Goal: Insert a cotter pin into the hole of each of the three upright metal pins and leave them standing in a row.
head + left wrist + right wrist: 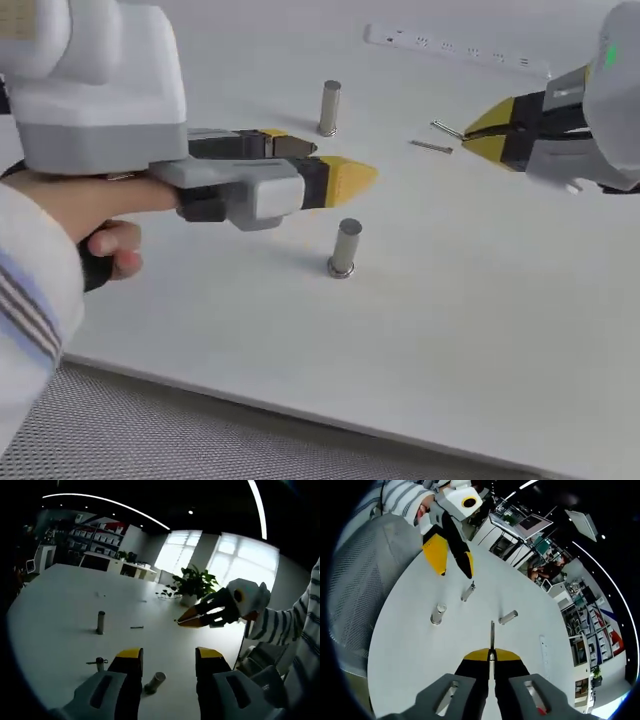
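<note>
Two bare upright metal pins stand on the white table, one far (329, 108) and one near (345, 248). My left gripper (335, 165) hovers open between them, with nothing in its jaws (167, 662). Below it stands a third pin with a cotter pin through it (100, 662) (467, 592); the gripper body hides it in the head view. My right gripper (470, 135) (491, 656) is shut on a cotter pin (491, 635) (445, 128) that sticks out forward, held above the table. A loose cotter pin (432, 147) (136, 627) lies beside it.
A white power strip (455, 48) lies at the table's far edge. The near table edge (300, 412) runs along the bottom, with a grey mesh surface (150, 440) below it. A hand and striped sleeve (30, 290) hold the left gripper.
</note>
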### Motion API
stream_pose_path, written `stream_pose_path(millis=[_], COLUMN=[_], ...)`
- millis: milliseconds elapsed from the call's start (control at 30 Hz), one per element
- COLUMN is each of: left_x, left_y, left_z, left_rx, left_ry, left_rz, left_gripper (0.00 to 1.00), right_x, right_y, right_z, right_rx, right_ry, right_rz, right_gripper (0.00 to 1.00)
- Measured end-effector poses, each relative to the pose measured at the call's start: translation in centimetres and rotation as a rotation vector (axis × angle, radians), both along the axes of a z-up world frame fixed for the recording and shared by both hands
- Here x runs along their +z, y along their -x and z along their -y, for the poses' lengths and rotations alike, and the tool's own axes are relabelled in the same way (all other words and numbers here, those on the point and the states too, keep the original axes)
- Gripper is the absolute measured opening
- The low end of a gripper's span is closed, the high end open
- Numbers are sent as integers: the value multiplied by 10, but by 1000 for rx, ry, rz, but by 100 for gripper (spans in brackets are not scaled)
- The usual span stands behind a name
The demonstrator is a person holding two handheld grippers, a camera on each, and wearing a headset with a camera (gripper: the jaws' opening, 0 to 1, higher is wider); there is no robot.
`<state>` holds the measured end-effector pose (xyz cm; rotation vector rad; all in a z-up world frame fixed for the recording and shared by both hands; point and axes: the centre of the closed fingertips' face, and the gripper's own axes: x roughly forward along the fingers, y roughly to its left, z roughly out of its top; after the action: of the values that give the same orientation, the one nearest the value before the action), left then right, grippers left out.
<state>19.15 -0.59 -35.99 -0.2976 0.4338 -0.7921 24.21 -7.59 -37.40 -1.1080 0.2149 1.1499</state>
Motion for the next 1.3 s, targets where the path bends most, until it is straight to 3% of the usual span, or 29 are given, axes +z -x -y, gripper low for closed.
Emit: stream_pose_path(millis=[167,233,500,1033,1300], left_x=[0,1,2,-4,-5], left_y=[-5,-8,-16,-10,-8], left_z=[18,24,36,50,49], left_rx=[-48,-57,-82,-121,-125], left_ry=[13,39,86,102,94], left_rz=[-2,-12,-36,-81,-88], left_gripper=[37,33,20,0,0], right_x=[3,5,6,0,2], right_y=[9,13,26,38,41], right_z=[-5,-7,-11,-18,-23], right_rx=[-4,-8,7,36,43], right_ry=[-15,-21,-34,-20,-23], right_rz=[39,47,49,56,63], right_gripper=[0,0,0,0,0])
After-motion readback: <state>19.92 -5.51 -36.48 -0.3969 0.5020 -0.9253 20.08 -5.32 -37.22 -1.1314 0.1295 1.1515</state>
